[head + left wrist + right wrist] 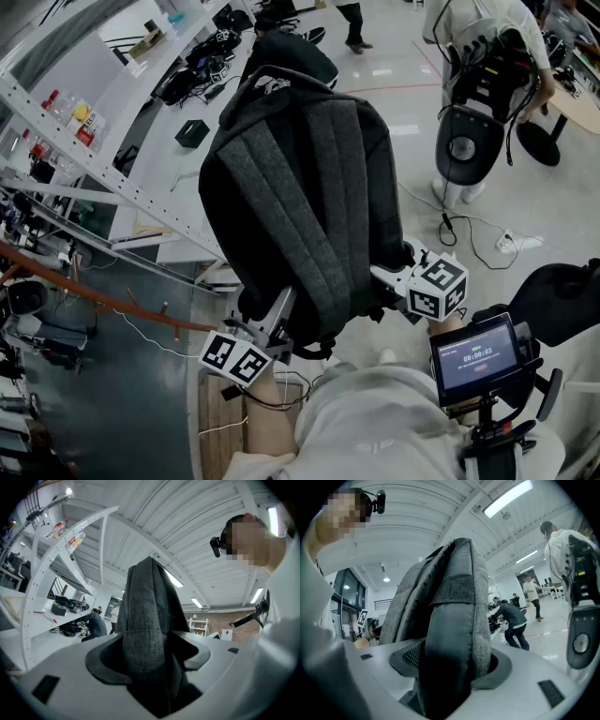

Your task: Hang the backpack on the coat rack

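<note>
carry step: backpack [300, 206] held up in air, left gripper [279, 309] and right gripper [382, 277] both clamped wide on its lower corners. next: raise its top onto a peg of what's prob the coat rack [94, 295], brown pole at left.

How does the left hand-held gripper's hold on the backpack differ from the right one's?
The left hand-held gripper pinches a narrower fold of woven grey fabric; the right hand-held gripper clamps a thick padded edge with a smooth dark face. In the head view the left one grips the backpack's lower left corner, the right one its right side. Both are shut on the backpack, jaws wide, holding it up.
</note>
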